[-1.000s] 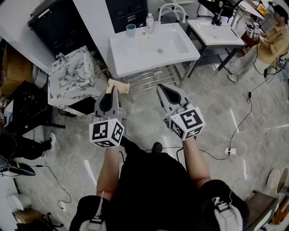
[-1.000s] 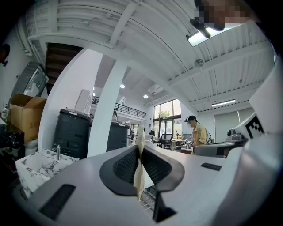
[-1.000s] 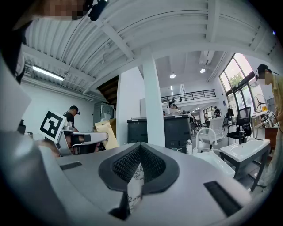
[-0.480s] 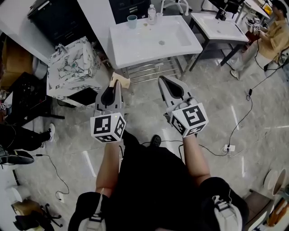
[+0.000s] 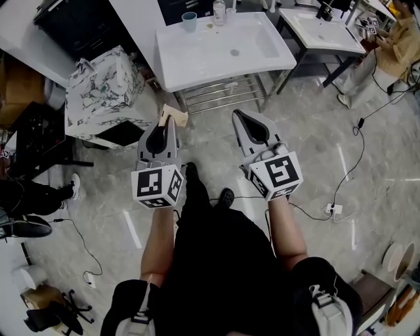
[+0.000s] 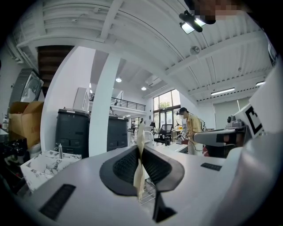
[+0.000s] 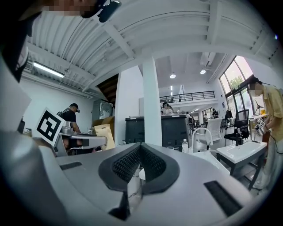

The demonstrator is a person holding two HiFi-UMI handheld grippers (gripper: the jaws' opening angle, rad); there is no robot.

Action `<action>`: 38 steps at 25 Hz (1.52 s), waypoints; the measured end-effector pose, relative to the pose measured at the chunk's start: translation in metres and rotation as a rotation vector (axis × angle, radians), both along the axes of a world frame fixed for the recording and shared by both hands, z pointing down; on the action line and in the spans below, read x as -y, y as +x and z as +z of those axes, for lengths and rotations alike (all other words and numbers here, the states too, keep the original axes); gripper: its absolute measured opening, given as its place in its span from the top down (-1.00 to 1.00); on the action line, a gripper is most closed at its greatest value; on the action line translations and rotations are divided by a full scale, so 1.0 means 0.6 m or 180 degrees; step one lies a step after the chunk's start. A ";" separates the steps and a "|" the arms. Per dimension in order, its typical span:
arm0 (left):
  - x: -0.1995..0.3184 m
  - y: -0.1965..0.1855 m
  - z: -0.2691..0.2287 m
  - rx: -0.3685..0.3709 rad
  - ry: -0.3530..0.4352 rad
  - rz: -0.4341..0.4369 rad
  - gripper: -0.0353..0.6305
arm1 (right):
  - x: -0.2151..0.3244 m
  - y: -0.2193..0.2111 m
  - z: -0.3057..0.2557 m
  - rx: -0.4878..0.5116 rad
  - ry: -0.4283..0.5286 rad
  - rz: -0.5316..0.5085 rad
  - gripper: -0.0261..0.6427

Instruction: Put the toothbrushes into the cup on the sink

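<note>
The white sink (image 5: 216, 62) stands ahead at the top of the head view, with a teal cup (image 5: 189, 21) on its back left corner. My left gripper (image 5: 168, 121) is held out in front of me, short of the sink, shut on a flat tan paper packet (image 5: 173, 115). That tan packet (image 6: 139, 163) stands edge-on between the left gripper (image 6: 140, 148) jaws. My right gripper (image 5: 238, 115) is level with it to the right. In the right gripper view the right gripper (image 7: 140, 146) is shut on a thin clear packet (image 7: 132, 187). No bare toothbrush shows.
A water bottle (image 5: 218, 12) and a clear cup (image 5: 231, 12) stand at the sink's back edge. A marble-patterned box (image 5: 102, 95) sits left of the sink. A second sink (image 5: 321, 29) and a person (image 5: 397, 46) are at the right. Cables (image 5: 354, 177) run across the floor.
The sink has slid towards the top of the head view and a foot has stepped forward. Both grippers stay shut on their packets, held level as before.
</note>
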State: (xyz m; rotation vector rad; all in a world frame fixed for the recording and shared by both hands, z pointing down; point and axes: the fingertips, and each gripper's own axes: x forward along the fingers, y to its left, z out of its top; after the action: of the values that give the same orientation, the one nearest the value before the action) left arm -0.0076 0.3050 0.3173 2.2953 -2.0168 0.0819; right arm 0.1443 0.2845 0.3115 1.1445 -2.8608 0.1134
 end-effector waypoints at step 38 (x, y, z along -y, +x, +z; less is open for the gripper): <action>0.383 -0.246 0.029 -0.0230 0.0047 0.0563 0.77 | 0.319 -0.269 0.011 -0.0008 -0.0173 0.0289 0.83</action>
State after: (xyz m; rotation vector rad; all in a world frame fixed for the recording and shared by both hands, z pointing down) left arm -0.1555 0.0754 0.3344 2.4433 -1.7838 -0.0045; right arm -0.0173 0.0929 0.3183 1.2629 -2.7854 0.1925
